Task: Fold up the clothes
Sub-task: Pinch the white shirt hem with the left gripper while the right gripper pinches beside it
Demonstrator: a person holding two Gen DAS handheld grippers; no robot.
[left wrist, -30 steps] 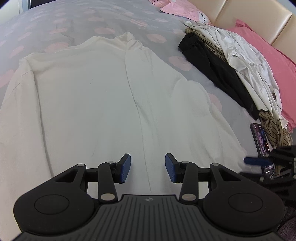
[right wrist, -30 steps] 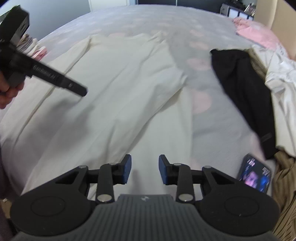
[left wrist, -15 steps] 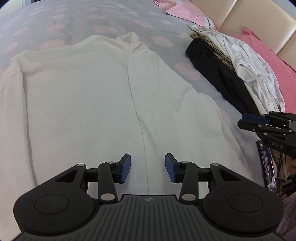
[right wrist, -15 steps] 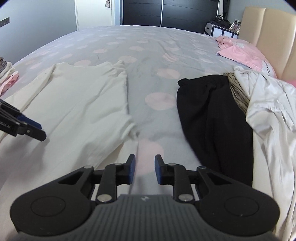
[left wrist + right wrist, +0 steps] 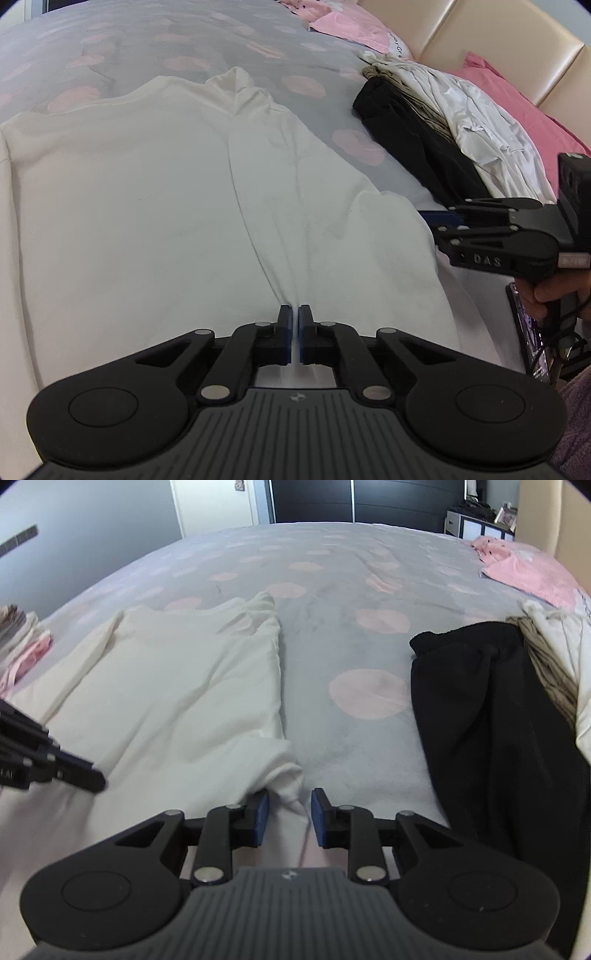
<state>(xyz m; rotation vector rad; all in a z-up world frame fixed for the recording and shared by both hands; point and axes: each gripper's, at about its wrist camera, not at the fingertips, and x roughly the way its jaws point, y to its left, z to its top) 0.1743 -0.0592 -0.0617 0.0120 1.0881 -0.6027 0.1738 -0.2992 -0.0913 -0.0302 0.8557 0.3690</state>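
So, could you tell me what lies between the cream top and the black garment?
Only bare dotted bedspread separates the cream top from the black garment, seen in the right wrist view.

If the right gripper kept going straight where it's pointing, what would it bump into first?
Probably the cream top: a bunched corner of it already sits between the right gripper pads, which have just been closing. Beyond that lies only the spotted bedspread, though depth is hard to judge.

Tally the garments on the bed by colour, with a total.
Cream top: 1
Black garment: 1
White shirt: 1
Tan striped garment: 1
Pink garment near the headboard: 1
Total: 5, not counting the small stack at the left edge, which is too cropped to sort.
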